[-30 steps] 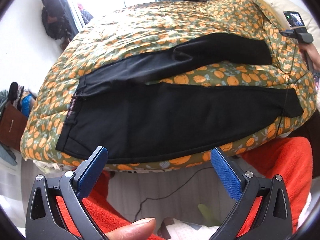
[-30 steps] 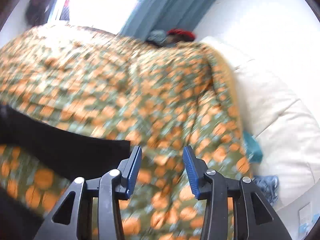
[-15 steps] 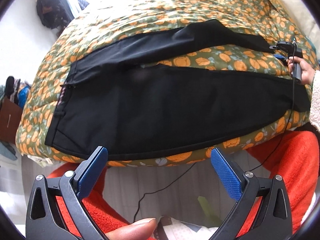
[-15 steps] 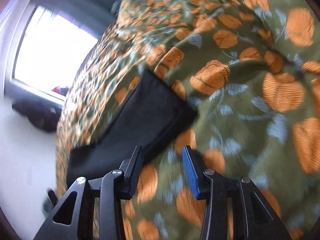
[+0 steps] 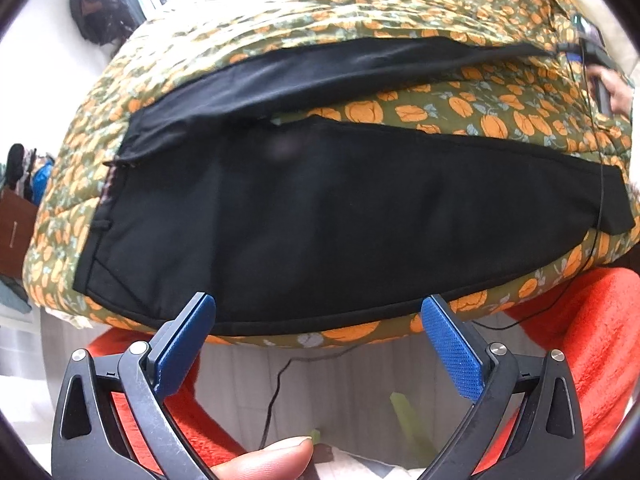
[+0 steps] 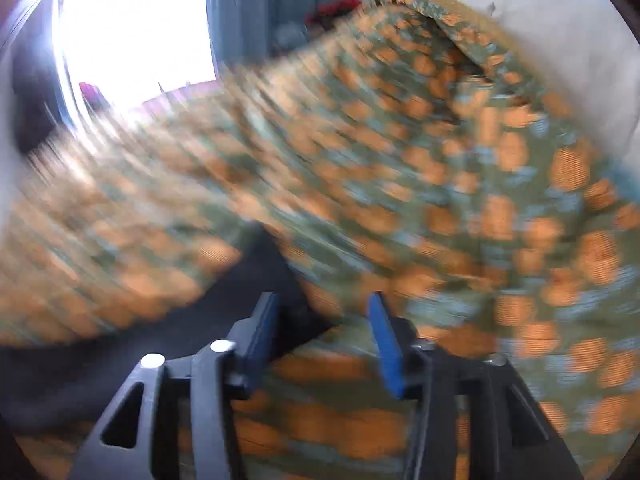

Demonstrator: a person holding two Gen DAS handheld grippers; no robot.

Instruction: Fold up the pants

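Observation:
Black pants lie spread flat on a bed with an orange-patterned green quilt, waistband at the left, legs running right and split apart. My left gripper is open and empty, just before the near edge of the pants. My right gripper shows at the far leg's cuff in the left wrist view. In the blurred right wrist view, the right gripper is open, with the black cuff lying between its blue pads and against the left one.
An orange fleece blanket lies below the bed's near edge. A thin black cable runs over the floor. A cream headboard stands at the right, a window and curtain behind.
The left gripper has moved closer to the pants' near edge. The right gripper has swung fast and come down at the far leg's cuff.

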